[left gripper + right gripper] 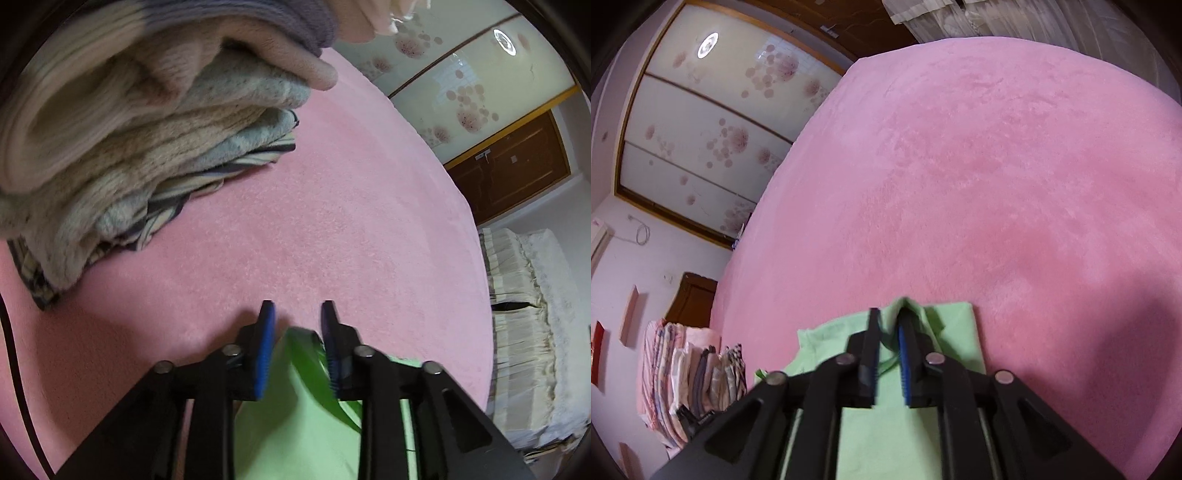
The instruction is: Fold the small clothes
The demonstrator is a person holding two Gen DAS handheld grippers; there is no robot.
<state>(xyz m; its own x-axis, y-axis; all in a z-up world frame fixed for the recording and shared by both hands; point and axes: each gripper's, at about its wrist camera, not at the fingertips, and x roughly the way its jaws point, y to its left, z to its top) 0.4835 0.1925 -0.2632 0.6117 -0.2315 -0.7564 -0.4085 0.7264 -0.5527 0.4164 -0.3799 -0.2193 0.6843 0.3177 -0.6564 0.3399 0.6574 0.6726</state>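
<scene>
A light green garment (295, 424) lies flat on the pink blanket (332, 221), right under my left gripper (297, 310). The jaws stand apart, and a darker green band (306, 354) of the garment runs loose between them, close to the right pad. In the right wrist view the same green garment (956, 325) lies on the pink blanket (997, 166) with a small raised fold at its far edge. My right gripper (889, 314) is over it, jaws slightly apart, cloth showing in the gap and unpinched. A tall pile of folded clothes (129, 147) sits at the left.
Floral sliding wardrobe doors (701, 129) and a brown wooden door (517, 166) stand beyond the bed. Stacked bedding (524, 332) lies off the bed's edge; in the right wrist view a stack of folded quilts (690, 380) lies at lower left. A sheer curtain (1034, 18) hangs at the far end.
</scene>
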